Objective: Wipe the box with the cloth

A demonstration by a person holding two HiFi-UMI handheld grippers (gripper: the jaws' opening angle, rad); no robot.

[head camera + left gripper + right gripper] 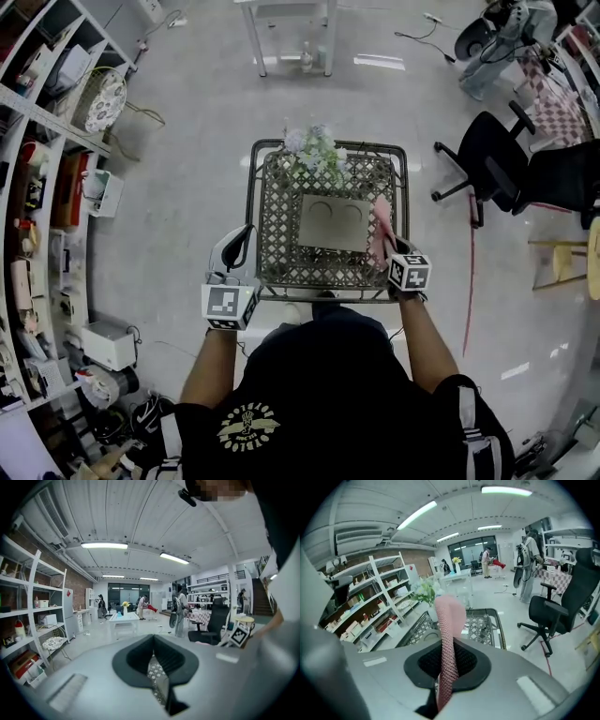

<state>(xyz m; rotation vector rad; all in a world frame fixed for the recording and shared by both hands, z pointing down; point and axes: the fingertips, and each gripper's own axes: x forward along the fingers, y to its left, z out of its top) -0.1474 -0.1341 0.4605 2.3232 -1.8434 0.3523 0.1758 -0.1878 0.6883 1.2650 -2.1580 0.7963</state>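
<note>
A flat grey-brown box (333, 221) with two circles on its lid lies on a lattice-topped table (328, 292). My right gripper (389, 251) is shut on a pink cloth (381, 234), which hangs at the box's right edge. In the right gripper view the cloth (449, 634) stands up from between the jaws of the gripper (445, 660). My left gripper (246, 234) hovers off the table's left front corner, away from the box. Its jaws meet at the tips with nothing between them. In the left gripper view, only the table's lattice (154, 674) shows behind the left gripper (152, 656).
A bunch of pale flowers (314, 150) stands at the table's far edge. Shelving (47, 187) full of items runs along the left. A black office chair (487, 159) and a wooden stool (572, 262) stand at the right, a white table (291, 37) beyond.
</note>
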